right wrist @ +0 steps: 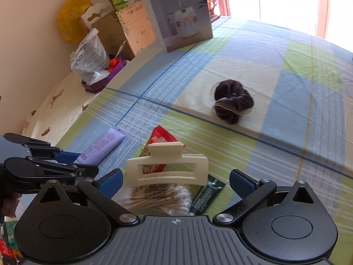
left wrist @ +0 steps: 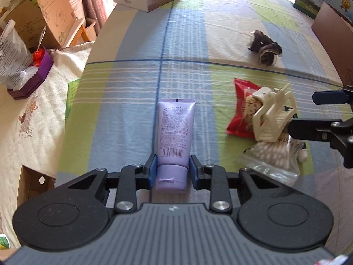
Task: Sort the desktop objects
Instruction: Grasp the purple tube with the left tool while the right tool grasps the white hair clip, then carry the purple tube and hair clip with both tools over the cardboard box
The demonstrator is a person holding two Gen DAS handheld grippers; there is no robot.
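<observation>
The lilac tube (left wrist: pixel 176 130) was smooth, satin plastic. The hair claw (right wrist: pixel 167 169) was matt cream plastic. The red packet (left wrist: pixel 241 108) was glossy foil. The scrunchie (right wrist: pixel 231 102) looked like dark velvet. The checked sheet (left wrist: pixel 132 101) was woven cloth, slightly creased.

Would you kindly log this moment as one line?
left hand-held gripper: shut on lilac plastic tube | right hand-held gripper: open around cream plastic hair claw

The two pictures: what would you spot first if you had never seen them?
Probably the purple tube lying on the checked cloth, squeezed near its cap by the left gripper. Next, the cream hair claw between the open fingers of the right gripper, atop a red snack packet and a bag of cotton swabs. Farther back sits a dark scrunchie.
</observation>
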